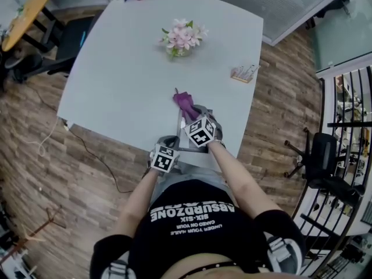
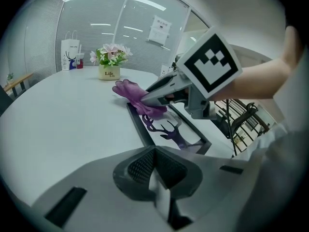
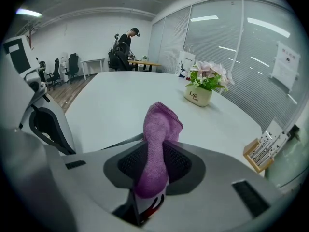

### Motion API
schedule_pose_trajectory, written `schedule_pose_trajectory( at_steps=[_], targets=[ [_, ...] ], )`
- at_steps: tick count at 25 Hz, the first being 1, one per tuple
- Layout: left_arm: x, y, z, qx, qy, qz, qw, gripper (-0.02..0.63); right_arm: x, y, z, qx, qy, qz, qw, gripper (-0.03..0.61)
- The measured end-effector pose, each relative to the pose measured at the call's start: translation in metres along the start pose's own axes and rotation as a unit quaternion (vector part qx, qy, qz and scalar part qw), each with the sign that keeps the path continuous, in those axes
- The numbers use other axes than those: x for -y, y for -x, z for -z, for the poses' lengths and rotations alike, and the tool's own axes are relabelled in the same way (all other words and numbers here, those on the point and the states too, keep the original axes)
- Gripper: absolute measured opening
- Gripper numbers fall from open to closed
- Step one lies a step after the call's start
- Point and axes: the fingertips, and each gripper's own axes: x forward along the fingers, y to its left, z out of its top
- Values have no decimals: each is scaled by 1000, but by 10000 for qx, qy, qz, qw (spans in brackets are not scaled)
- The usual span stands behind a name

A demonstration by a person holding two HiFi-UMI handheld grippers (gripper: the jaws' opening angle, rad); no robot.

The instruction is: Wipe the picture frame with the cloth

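A purple cloth (image 3: pixel 161 124) is clamped in the right gripper (image 3: pixel 159 146) and pressed to the far end of the frame (image 2: pixel 169 129), which is laid flat at the table's (image 1: pixel 128 68) near edge for wiping, while the left gripper (image 2: pixel 154 151) is held just beside it with its jaws together.

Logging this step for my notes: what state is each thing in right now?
picture frame: lying flat on the table.
cloth: bunched, clamped in the right gripper.
right gripper: shut on the cloth.
left gripper: jaws together, nothing between them.
flower pot: upright.
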Motion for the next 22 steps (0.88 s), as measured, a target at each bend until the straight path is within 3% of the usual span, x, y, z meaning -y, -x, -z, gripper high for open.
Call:
schedule_pose_trajectory(
  at_steps=[6, 22],
  targets=[
    [0, -1, 1, -97, -72, 70, 9999, 15, -5, 1, 2, 84, -122, 11, 9999, 110],
    [-1, -1, 1, 18, -49, -50, 10000, 15, -63, 30, 28, 59, -532, -807, 9953, 109]
  ],
)
